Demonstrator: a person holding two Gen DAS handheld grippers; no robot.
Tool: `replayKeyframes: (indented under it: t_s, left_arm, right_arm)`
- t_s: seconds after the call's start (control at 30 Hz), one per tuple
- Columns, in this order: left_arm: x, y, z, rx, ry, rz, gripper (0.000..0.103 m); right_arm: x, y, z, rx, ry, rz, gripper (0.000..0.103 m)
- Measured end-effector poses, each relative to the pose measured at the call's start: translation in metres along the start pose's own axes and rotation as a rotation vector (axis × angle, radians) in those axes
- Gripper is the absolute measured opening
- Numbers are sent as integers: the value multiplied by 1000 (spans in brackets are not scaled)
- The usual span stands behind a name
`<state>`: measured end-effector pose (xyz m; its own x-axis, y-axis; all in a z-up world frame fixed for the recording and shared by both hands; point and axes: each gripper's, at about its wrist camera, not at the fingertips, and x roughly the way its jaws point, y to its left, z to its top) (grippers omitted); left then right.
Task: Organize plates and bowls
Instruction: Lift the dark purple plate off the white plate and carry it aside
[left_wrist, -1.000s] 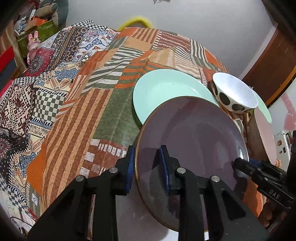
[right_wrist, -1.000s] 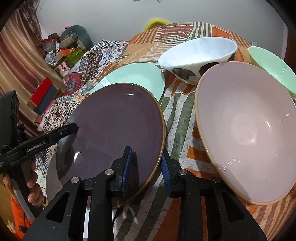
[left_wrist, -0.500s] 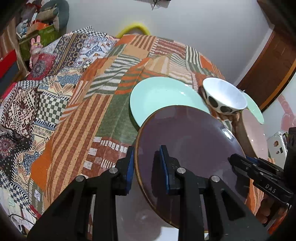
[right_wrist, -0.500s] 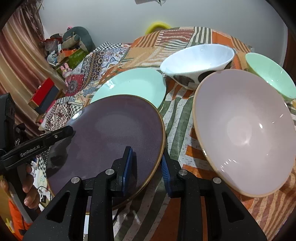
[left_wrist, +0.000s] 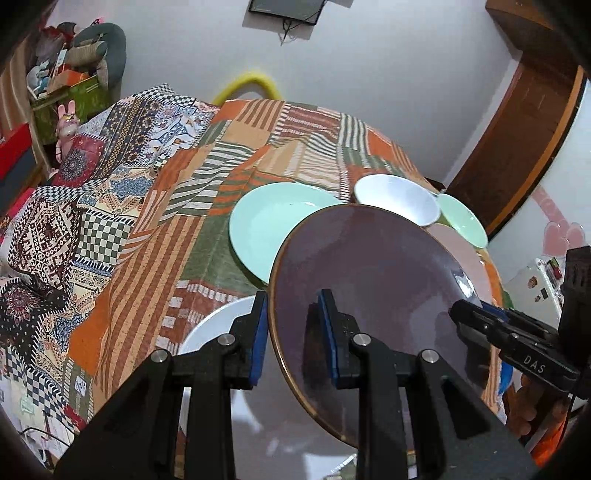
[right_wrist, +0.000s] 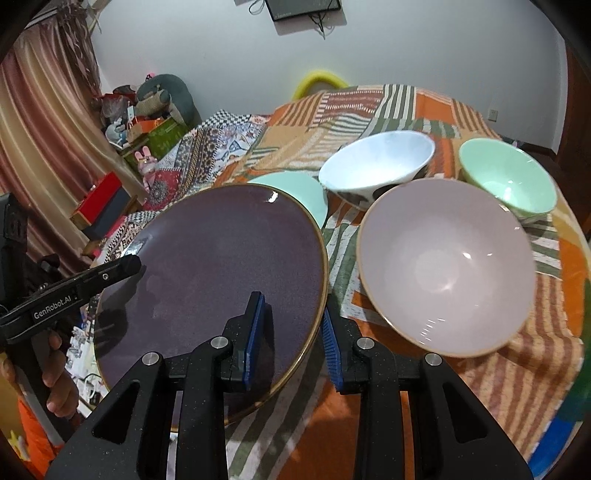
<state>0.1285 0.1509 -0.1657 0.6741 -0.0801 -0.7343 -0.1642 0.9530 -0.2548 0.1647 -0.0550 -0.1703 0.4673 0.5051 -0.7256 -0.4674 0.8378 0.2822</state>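
Both grippers hold one dark purple plate (left_wrist: 369, 280) by opposite rims, lifted above the table. My left gripper (left_wrist: 293, 332) is shut on its near-left rim. My right gripper (right_wrist: 291, 332) is shut on its right rim, seen in the right wrist view (right_wrist: 221, 266). A white plate (left_wrist: 218, 332) lies under it. A mint plate (left_wrist: 266, 229) lies farther back. A white spotted bowl (right_wrist: 376, 166), a mint green bowl (right_wrist: 509, 177) and a pink bowl (right_wrist: 447, 262) stand to the right.
A patchwork cloth (left_wrist: 207, 192) covers the round table. A patterned blanket (left_wrist: 66, 221) covers a bed to the left, with boxes and toys (left_wrist: 70, 85) beyond. A wooden door (left_wrist: 517, 147) is at the right.
Both grippers have raised the purple plate and tilted it; the white plate beneath now shows. The view has pulled back from the table.
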Motion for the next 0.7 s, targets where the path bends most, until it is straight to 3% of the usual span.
replayKeyframes:
  t_s: [0.7]
  left_arm:
    - [-31,-58,-44,79,56,-30,26]
  right_arm:
    - [-54,-24,-37,15,-41,-34,27]
